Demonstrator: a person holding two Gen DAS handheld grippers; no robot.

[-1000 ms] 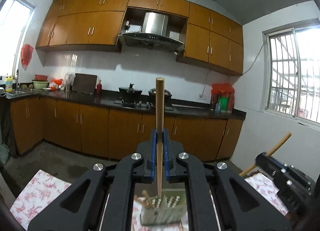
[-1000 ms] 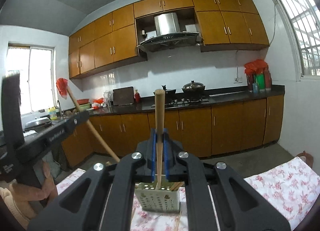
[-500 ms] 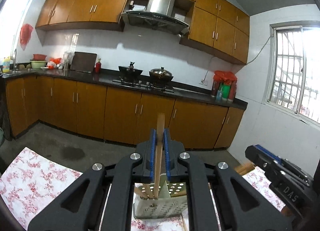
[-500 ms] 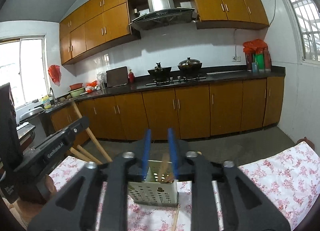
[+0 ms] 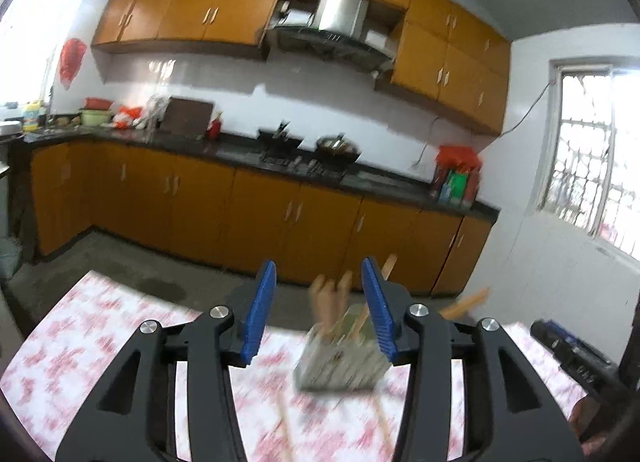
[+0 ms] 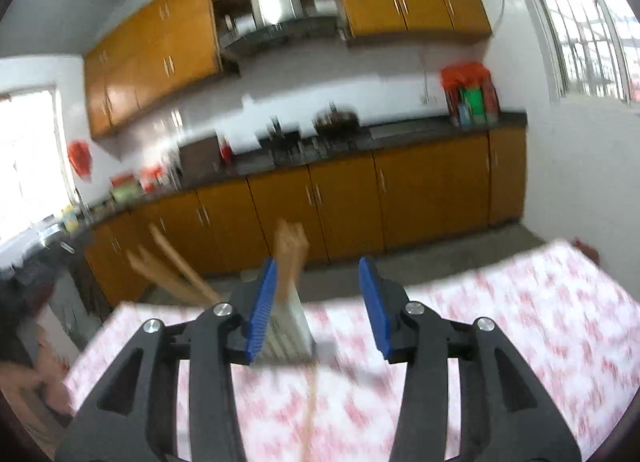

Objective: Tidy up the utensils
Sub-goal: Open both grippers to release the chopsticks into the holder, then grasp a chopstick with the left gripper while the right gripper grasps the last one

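A: Chopsticks (image 5: 332, 298): wooden, several seen standing in a perforated utensil holder (image 5: 340, 362) on the floral-clothed desk (image 5: 100, 322); others are seen lying loose on the cloth.

B: Left tool (image 5: 318, 310): jaws opening, nothing pinched. Right tool (image 6: 318, 308): jaws opening, nothing gripped; holder partly hidden behind its left finger.

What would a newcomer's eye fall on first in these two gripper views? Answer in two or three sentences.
First, the perforated utensil holder on the floral tablecloth, bristling with wooden chopsticks. The left gripper and right gripper frame it, blue-padded jaws opening and empty. Behind runs a wall of orange-brown kitchen cabinets.
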